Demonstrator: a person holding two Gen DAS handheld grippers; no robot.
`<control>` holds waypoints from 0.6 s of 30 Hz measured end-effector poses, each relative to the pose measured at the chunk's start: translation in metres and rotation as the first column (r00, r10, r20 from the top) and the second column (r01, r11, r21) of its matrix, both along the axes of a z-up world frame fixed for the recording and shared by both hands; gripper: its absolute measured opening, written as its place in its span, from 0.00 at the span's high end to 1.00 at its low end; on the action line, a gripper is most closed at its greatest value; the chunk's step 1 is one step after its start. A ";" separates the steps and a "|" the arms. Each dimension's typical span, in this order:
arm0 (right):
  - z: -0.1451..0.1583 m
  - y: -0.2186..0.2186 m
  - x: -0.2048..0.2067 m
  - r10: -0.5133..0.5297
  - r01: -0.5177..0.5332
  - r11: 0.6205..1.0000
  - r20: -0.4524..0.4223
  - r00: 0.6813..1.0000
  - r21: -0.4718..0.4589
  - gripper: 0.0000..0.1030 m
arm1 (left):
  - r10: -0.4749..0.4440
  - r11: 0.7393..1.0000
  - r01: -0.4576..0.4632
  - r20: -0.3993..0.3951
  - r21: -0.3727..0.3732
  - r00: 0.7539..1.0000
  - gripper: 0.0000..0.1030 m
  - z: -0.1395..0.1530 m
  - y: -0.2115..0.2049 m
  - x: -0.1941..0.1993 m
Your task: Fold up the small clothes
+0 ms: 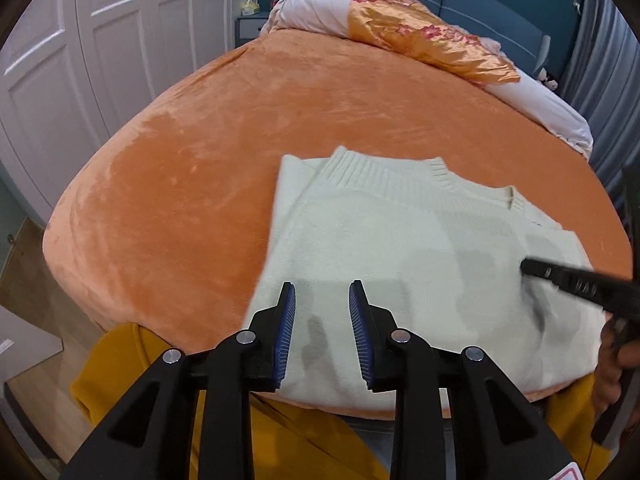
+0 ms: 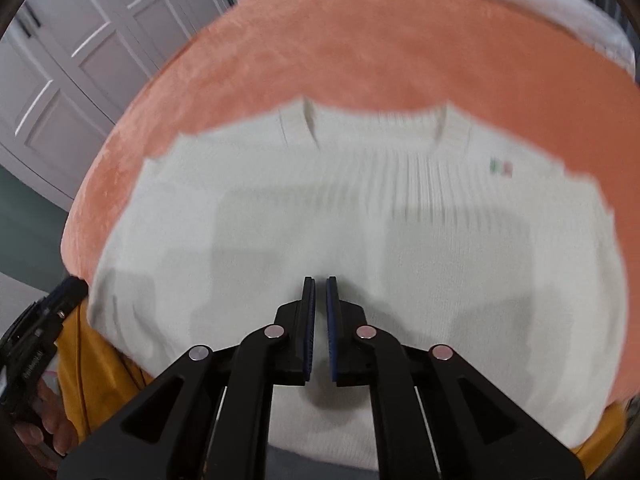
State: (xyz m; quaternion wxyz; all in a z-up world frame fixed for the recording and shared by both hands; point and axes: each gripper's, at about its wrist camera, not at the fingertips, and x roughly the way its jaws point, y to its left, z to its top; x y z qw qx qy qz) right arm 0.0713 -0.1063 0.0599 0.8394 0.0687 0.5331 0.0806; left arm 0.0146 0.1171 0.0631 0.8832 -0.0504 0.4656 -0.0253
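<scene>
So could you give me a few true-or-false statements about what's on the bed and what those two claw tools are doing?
1. The white sweater lies on the orange bed cover. True.
2. The left gripper grips the sweater. False: its jaws stand apart, nothing between them.
3. The right gripper is almost closed. True.
4. The sweater is spread flat with sleeves out. False: it is folded into a compact shape.
5. A quilt lies at the bed's far end. True.
</scene>
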 end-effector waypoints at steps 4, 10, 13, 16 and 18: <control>-0.028 0.003 0.022 -0.004 0.004 1.000 -0.074 0.997 0.009 0.98 | 0.010 1.000 -0.010 -0.027 0.020 1.000 0.73 -0.008 0.003 0.007; -0.034 0.005 0.021 0.000 0.000 1.000 -0.054 0.999 0.008 0.99 | 0.082 0.996 -0.083 -0.102 -0.010 0.991 0.36 -0.028 0.023 0.030; -0.035 0.002 0.021 -0.005 0.007 1.000 -0.051 0.999 0.029 0.99 | 0.107 0.990 -0.120 -0.173 -0.067 0.979 0.35 -0.045 0.033 0.047; -0.036 0.003 0.019 -0.010 0.012 0.999 -0.044 0.999 0.036 0.99 | 0.110 0.990 -0.124 -0.185 -0.065 0.976 0.33 -0.053 0.030 0.058; -0.036 0.004 0.018 -0.009 0.010 0.999 -0.038 0.999 0.034 0.99 | 0.102 0.989 -0.120 -0.189 -0.086 0.977 0.33 -0.056 0.027 0.065</control>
